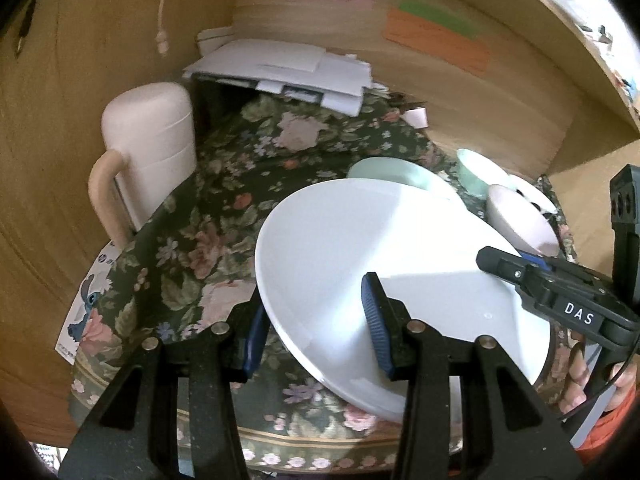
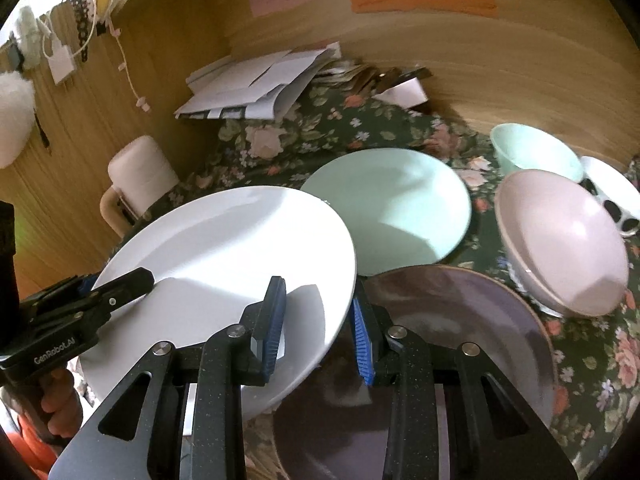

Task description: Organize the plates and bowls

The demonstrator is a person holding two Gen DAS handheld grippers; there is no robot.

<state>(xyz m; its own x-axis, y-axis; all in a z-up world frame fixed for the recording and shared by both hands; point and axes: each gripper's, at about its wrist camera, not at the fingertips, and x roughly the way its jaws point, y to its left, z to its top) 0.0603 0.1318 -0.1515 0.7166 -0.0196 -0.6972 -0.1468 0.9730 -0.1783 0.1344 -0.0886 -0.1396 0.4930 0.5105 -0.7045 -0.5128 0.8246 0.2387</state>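
Both pairs of jaws were clamped on opposite edges of one round white ceramic plate [image 2: 224, 264], which hung tilted above the floral tablecloth [image 1: 224, 184]. On its left edge the left gripper [image 1: 320, 320] held the rim between blue ribbed pads, one above the face and one beneath. On its right edge the right gripper [image 2: 318, 332] pinched the rim in a narrow grip.

Read from left to right in the right wrist view: a white lidded jug with a beige handle [image 2: 138, 176] stood near the wooden wall; the white plate came next; a pale green round plate [image 2: 400, 208] lay flat behind it; a dark purple-grey plate with a thin rim line [image 2: 460, 344] lay beneath the right gripper; a pink bowl [image 2: 564, 240], a mint green bowl [image 2: 536, 152] and a white bowl with black patches [image 2: 612, 192] clustered at the far right.

Judged from its look, the plate was stiff, glazed and slippery, moderately heavy and brittle. Holds belonged on the rim, at opposite sides, so that it would not pivot or slip out.
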